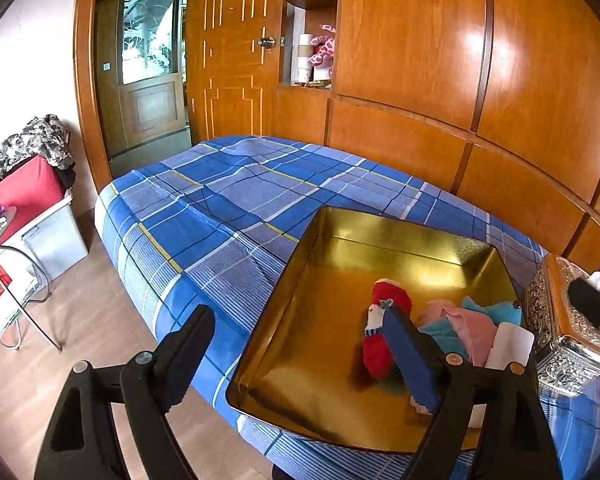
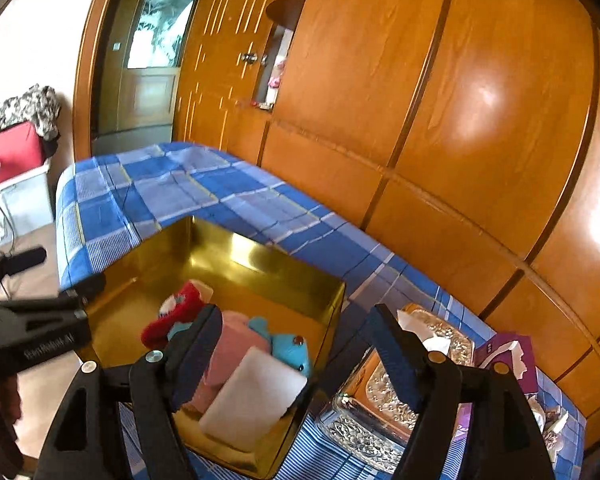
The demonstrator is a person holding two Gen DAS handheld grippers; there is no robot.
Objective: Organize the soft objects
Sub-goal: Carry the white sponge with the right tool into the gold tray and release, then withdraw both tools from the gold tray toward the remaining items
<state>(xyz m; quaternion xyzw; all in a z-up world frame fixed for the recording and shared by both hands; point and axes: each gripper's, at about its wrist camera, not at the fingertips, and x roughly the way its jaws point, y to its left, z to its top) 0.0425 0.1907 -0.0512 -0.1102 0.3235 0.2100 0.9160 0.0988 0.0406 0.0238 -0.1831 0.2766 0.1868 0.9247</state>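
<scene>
Both tools spread, empty: left tool (image 1: 300,360) & right tool (image 2: 296,348) over gold tin (image 1: 400,232) w/ red sock (image 1: 384,320), pink cloth (image 2: 236,344).

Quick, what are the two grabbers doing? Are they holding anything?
Left gripper: open, holding nothing, above the gold tin.
Right gripper: open, holding nothing.

Bed with blue plaid sheet (image 1: 228,200) runs along the wood-panelled wardrobe wall (image 1: 440,80). Ornate silver tissue box (image 2: 380,408) sits near the bed's near edge, purple tissue packet (image 2: 512,356) just beside it. Pink plush toy (image 1: 325,46) in wardrobe niche. Red-topped storage bin (image 1: 40,216) on floor by open door (image 1: 228,48).
</scene>
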